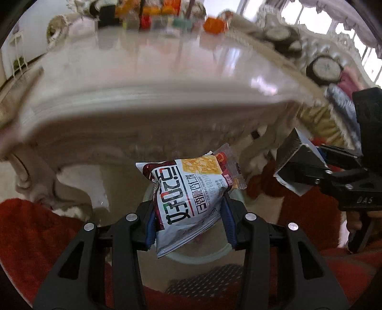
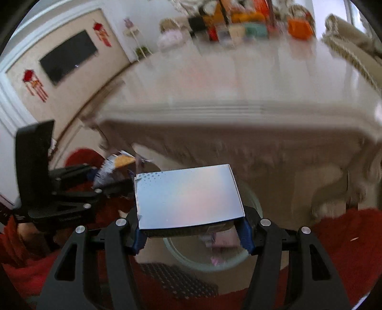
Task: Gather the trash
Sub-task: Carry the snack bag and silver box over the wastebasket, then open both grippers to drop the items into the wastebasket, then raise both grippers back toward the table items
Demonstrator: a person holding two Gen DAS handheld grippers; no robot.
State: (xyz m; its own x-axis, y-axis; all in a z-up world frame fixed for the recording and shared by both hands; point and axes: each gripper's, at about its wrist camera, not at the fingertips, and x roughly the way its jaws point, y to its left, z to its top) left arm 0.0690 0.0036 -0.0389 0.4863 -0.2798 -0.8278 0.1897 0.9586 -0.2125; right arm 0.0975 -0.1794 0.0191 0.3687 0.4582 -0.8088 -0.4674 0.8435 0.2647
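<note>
Both pieces of trash are picked up, neither is dropped yet.

Left gripper [image 1: 189, 219] is clamped on a snack packet [image 1: 191, 195]: blue pads press its two lower sides and the packet sticks up and forward out of the jaws. A smaller clear wrapper [image 1: 235, 171] shows behind its top right corner; can't tell if it's held with it or only stuck to it.

Right gripper [image 2: 192, 231] is clamped on a silver box [image 2: 188, 198], pads on its left and right edges, the flat top facing the camera. One corner looks torn.

A round bin [image 2: 248, 256] with a pale rim sits on the floor directly under both loads. In the left view its rim [image 1: 203, 258] shows just below the packet; in the right view the opening is right under the box, with some pinkish scraps already inside. A red rug [image 2: 346, 250] surrounds it and a cream table [image 2: 238, 90] stands behind it.

My read: the carry is essentially done and both items are over the bin mouth. Left to do: open the jaws, then check the table for more. The far end of the table has blurred clutter [image 1: 152, 14]; can't tell whether any of it is trash.
</note>
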